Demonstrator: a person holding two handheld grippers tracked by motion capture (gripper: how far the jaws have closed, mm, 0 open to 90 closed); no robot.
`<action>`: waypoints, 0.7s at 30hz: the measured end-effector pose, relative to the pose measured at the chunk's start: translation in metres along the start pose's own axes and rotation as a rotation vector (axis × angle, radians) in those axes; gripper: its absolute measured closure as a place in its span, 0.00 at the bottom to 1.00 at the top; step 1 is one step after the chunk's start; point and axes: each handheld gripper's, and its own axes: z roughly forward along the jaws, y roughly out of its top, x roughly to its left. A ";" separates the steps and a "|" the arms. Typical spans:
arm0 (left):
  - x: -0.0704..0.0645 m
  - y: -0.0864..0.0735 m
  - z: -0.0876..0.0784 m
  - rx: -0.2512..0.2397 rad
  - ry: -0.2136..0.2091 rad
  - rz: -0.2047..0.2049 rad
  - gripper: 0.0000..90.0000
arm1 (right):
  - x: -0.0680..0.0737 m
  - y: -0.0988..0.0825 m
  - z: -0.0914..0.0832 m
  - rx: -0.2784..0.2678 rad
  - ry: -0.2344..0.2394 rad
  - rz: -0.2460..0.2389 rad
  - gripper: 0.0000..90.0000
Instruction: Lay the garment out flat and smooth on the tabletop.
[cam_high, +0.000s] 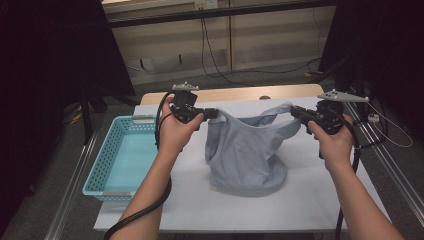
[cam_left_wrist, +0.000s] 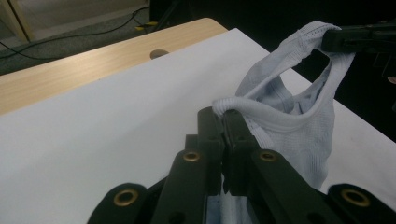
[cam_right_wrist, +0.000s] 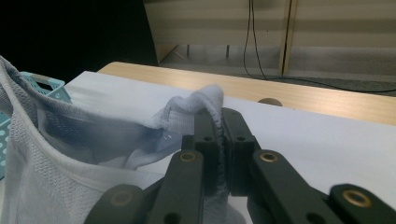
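Your left hand-held gripper (cam_high: 212, 113) and right hand-held gripper (cam_high: 295, 111) each pinch a shoulder strap of the pale grey-blue mesh vest (cam_high: 247, 150), its hem sagging onto the white worktop (cam_high: 190, 200). It looks light and limp; grip the ribbed edging (cam_left_wrist: 261, 114), which should slip least.

A turquoise plastic basket (cam_high: 120, 160) with perforated walls stood at the lower left of the high view, beside the white-covered table (cam_high: 300, 200). Along the table's far edge, in the upper middle of the frame, a strip of bare wood (cam_high: 235, 94) showed, with what looked like a round hole (cam_high: 264, 97). Black cables (cam_high: 215, 60) trailed over the grey floor (cam_high: 260, 75) beyond.
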 end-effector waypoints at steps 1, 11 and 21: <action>0.000 0.001 0.000 -0.002 -0.001 0.001 0.98 | 0.000 0.001 0.000 -0.004 -0.002 -0.001 0.97; 0.004 -0.003 0.007 0.012 -0.006 -0.007 0.98 | -0.002 -0.003 0.000 0.003 0.001 -0.005 0.97; 0.010 0.002 0.013 0.009 -0.002 -0.012 0.98 | -0.002 -0.004 0.004 -0.002 -0.014 -0.013 0.97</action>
